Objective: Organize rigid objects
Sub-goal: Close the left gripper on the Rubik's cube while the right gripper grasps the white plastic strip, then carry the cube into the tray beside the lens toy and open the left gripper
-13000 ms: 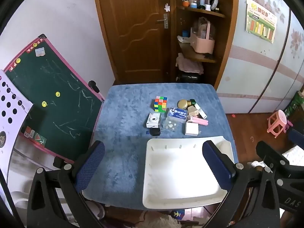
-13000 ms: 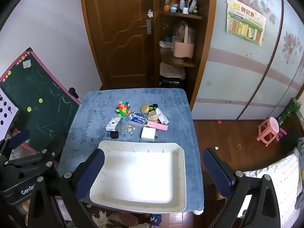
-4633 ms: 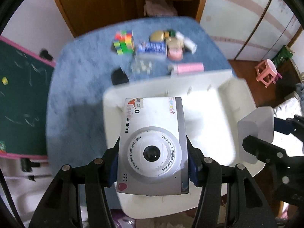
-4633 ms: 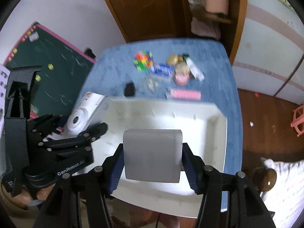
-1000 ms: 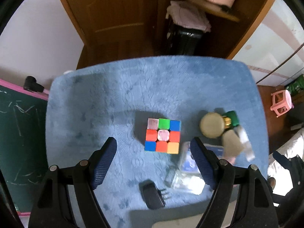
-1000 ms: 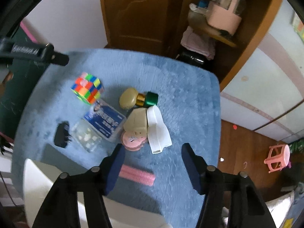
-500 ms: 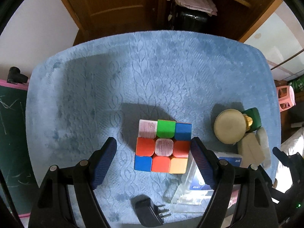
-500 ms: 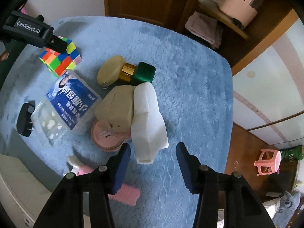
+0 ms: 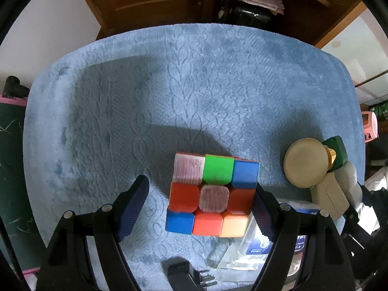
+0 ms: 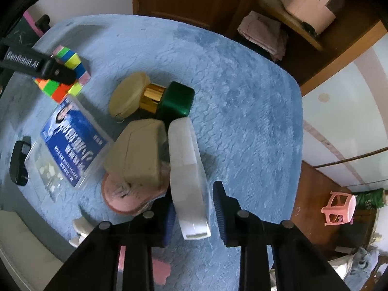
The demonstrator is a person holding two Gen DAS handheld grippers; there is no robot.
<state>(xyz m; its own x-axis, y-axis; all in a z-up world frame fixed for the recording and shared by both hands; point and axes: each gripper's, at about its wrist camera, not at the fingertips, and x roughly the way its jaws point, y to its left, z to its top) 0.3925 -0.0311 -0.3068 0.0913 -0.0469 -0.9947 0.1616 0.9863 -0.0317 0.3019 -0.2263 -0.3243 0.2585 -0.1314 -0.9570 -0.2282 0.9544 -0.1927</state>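
Note:
A scrambled Rubik's cube [image 9: 213, 194] sits on the blue plush table cover [image 9: 194, 84]. My left gripper [image 9: 197, 209] points down over it, open. The cube stands between the pads: the right pad is close to its side and the left pad is well apart. In the right wrist view a long white case [image 10: 188, 169] lies beside a beige box [image 10: 138, 152]. My right gripper [image 10: 195, 214] straddles the case's near end with its jaws closing. A thin gap still shows at the right pad. The cube [image 10: 72, 72] shows there too, partly behind a left finger [image 10: 55, 71].
Crowded around the white case are a green bottle with a gold neck and beige cap [image 10: 150, 97], a pink round thing [image 10: 121, 196] under the beige box, a blue-labelled clear box [image 10: 72, 140] and a black plug [image 10: 19, 160]. A white tray's corner [image 10: 19, 237] is at lower left.
Both grippers have come down closer to the table. The right jaws have narrowed around the white case. The left jaws keep the same width, now level with the cube.

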